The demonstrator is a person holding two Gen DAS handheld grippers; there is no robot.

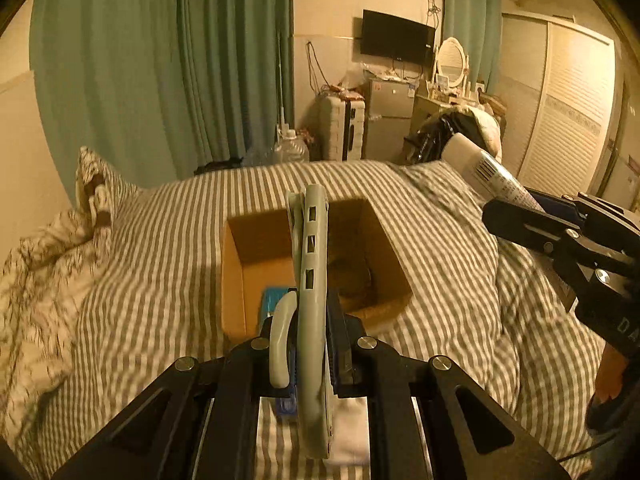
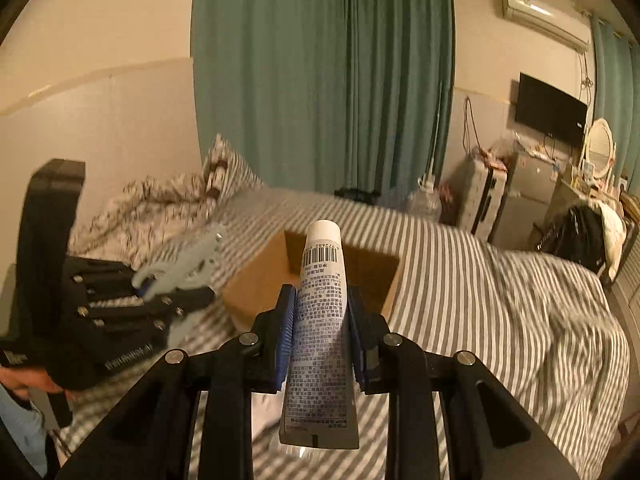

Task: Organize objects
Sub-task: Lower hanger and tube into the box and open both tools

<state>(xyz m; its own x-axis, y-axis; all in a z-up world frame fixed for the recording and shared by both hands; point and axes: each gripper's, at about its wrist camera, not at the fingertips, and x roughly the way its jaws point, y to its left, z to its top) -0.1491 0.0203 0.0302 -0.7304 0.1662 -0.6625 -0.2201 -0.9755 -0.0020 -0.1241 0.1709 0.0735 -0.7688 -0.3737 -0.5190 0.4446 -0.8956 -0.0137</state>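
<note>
Box position is what the next move turns on: cardboard box (image 1: 316, 264) sits open-topped on the striped bedding (image 1: 160, 248), directly ahead of and below both tools.

Left gripper (image 1: 312, 344): fingers clamped on a pale grey-green clip-like plastic item (image 1: 314, 280) (exact type not clear; could be a hair claw or hanger piece). Long axis runs forward along the fingers, its far end already projecting over the box opening in the left wrist view. A blue object (image 1: 274, 298) lies in the box near its front-left corner; a dark shape sits toward the box's right side, not identifiable.

Right gripper (image 2: 320, 328): fingers closed on a white tube (image 2: 320, 320) with barcode and fine print. Cap end points forward toward the box, crimped end trails back under the fingers. Tube's long axis is roughly in line with the box centre.

Judgement: left tool looks nearer, with its load over the opening; right tool appears further back and higher, off to the box's right side. Left release probably comes first. Both views are motion-blurred at the bedding.
</note>
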